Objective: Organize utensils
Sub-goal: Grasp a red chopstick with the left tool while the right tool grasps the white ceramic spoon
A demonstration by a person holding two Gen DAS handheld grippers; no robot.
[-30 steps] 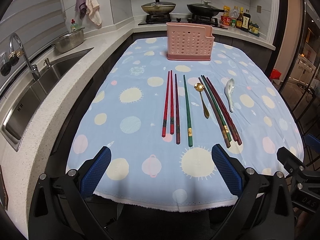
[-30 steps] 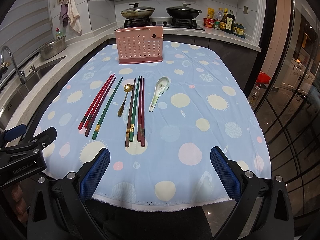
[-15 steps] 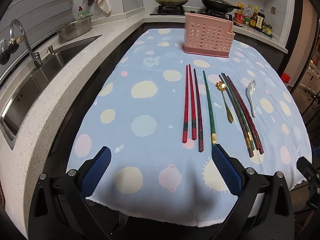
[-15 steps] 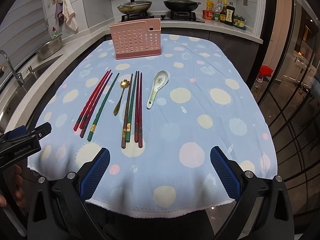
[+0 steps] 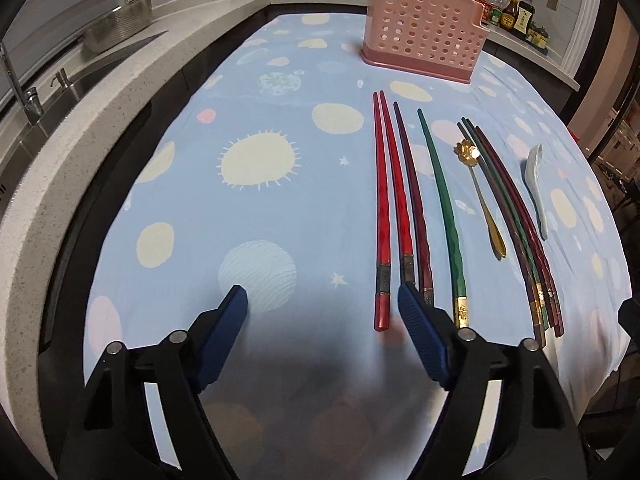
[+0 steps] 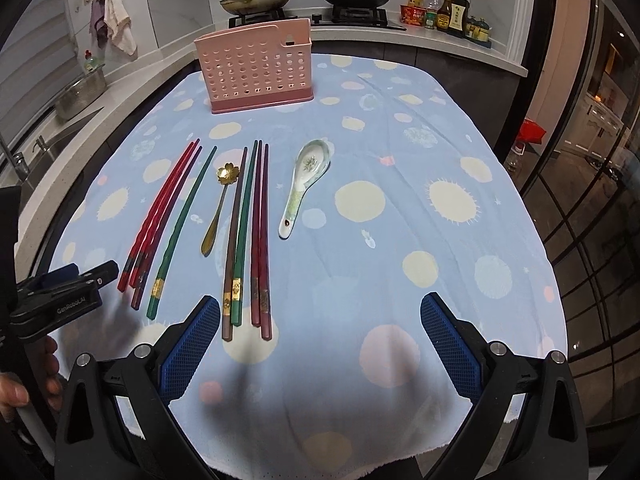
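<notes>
Eight chopsticks lie side by side on the spotted tablecloth (image 6: 400, 248), tips pointing far toward the pink holder (image 6: 256, 70) that stands upright at the far end. Counted: four in the left group (image 5: 404, 196) (two bright red, one dark red, one green) and four in the right group (image 6: 250, 232) (one brown, one green, two dark red). Between the groups rests one gold spoon (image 6: 218, 204) with a flower-shaped bowl; to the right, apart from the rest, lies one white ceramic spoon (image 6: 304, 182).

By my judgement the chopsticks are light, stiff and slick, likely to roll or slip, so the thick near ends are the best place to pinch. The ceramic spoon looks fragile; its handle is the safer hold. The gold spoon is thin and flat to the cloth, hard to get under.

Both tools have their jaws spread wide and empty. The left gripper (image 5: 322, 304) hovers low at the near ends of the left group; the right gripper (image 6: 320, 320) sits just near the right group.
</notes>
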